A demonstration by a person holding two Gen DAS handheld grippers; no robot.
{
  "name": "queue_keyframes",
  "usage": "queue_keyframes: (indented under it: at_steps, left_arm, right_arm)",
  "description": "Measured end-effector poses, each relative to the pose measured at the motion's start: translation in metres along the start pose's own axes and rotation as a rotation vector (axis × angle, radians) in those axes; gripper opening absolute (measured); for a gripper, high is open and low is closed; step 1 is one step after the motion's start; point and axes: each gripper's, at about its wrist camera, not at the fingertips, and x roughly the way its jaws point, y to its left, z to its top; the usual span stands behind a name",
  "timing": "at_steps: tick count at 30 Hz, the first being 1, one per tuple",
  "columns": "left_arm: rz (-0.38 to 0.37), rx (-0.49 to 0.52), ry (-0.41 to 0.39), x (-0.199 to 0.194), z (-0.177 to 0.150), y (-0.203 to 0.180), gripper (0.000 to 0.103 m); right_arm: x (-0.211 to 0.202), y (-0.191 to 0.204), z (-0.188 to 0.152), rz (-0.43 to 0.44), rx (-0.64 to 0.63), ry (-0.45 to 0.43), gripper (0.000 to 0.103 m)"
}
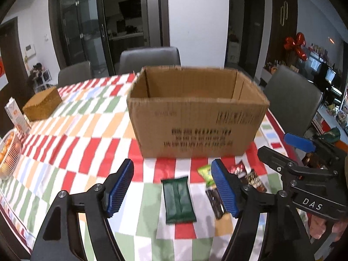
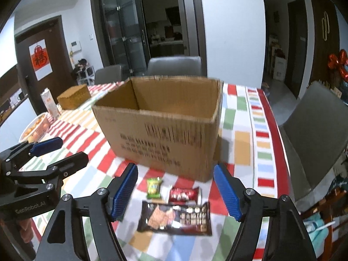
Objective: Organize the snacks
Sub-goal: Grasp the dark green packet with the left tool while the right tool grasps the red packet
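An open brown corrugated cardboard box [image 1: 195, 113] with blurred, unreadable black print stands mid-desk. Before it, toward the near edge, lie a dark green rectangular snack packet [image 1: 178, 199], a black biscuit packet [image 2: 175, 218], a red wrapper [image 2: 183, 194] and a small green sachet [image 2: 154, 188]. Left gripper [image 1: 174, 187], "GenRobot.AI": fingers spread, empty. Right gripper [image 2: 176, 192], "DAS": same.

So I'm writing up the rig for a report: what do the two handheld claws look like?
Both match: the left claw and right claw have black angular linkage arms with silver pivot bolts, each finger tipped with a blue ribbed pad. White lettering marks the bodies: "DAS" on the right one, "GenRobot.AI" on the left. No cables or sleeves show.
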Motion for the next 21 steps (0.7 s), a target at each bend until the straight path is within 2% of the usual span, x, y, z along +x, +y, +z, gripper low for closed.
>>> queue_keyframes:
  at_steps: [10, 21]
  left_arm:
    - [-0.006, -0.004, 0.139, 0.038, -0.034, 0.0, 0.075]
    - [-0.005, -0.007, 0.257, 0.091, -0.047, -0.001, 0.075]
  right_arm:
    - [0.032, 0.001, -0.03, -0.004, -0.025, 0.129, 0.075]
    - [0.075, -0.003, -0.037, -0.046, -0.022, 0.221, 0.075]
